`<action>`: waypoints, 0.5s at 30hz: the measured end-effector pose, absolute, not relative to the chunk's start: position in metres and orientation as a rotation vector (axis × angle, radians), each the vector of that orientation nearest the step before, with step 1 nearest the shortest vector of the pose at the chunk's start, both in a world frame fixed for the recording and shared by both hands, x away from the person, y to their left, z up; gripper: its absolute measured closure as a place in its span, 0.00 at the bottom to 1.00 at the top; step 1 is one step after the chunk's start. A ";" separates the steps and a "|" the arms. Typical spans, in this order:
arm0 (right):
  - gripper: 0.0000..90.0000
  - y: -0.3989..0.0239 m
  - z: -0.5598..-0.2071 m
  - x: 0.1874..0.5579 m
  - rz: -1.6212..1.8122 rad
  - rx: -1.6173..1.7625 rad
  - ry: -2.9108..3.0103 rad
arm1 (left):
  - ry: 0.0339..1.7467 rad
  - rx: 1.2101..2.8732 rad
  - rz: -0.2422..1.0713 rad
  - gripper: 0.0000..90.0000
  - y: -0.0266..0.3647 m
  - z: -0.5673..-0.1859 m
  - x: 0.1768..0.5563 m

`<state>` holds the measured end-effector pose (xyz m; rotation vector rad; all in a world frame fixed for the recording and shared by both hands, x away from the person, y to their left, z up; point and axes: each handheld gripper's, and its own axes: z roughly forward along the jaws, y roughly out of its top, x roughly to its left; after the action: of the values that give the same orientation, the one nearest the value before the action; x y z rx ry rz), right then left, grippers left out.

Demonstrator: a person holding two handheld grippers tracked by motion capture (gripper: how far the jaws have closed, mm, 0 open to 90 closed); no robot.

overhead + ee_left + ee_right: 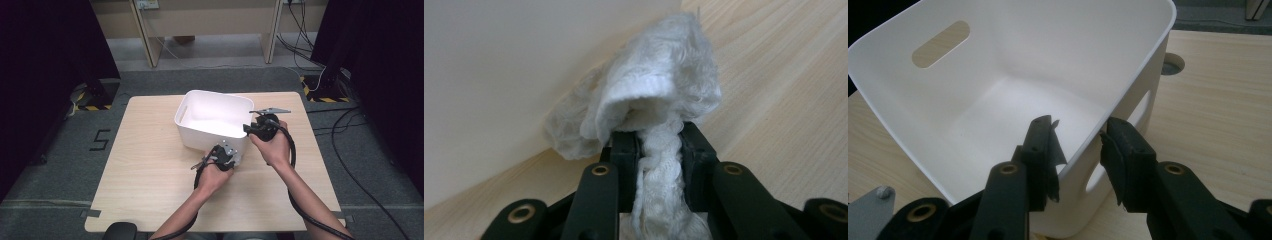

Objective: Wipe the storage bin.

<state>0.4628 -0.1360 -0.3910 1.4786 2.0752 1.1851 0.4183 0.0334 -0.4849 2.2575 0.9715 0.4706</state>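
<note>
Clamped in my left claw (659, 150): white cloth (659, 95), beside the bin (212, 120). Right claw (1080, 145) straddles bin's rim, apart.

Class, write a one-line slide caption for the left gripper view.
Left gripper shut on a white cloth beside the white bin on the table.

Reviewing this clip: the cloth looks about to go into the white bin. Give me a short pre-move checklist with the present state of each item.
1. White cloth clamped in left gripper: ok, fingers shut on it.
2. White bin steadied by right gripper: cannot tell; fingers straddle the rim, contact unclear.
3. Bin interior free: ok, nothing lies in it.
4. Bin upright on table: ok.
5. Cloth above rim: not ok, it sits low against the bin's outer wall.
</note>
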 end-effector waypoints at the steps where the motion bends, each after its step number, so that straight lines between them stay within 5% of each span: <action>1: 0.72 -0.136 -0.391 0.463 1.185 1.479 2.075 | 0.970 2.259 0.472 0.81 0.033 -0.485 0.418; 15: 0.72 -0.136 -0.391 0.463 1.186 1.481 2.073 | 0.939 2.247 0.457 0.81 0.027 -0.478 0.416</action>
<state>0.4630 -0.1361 -0.3910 1.4813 2.0731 1.1856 0.4162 0.0268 -0.4782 2.2470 0.9392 0.4574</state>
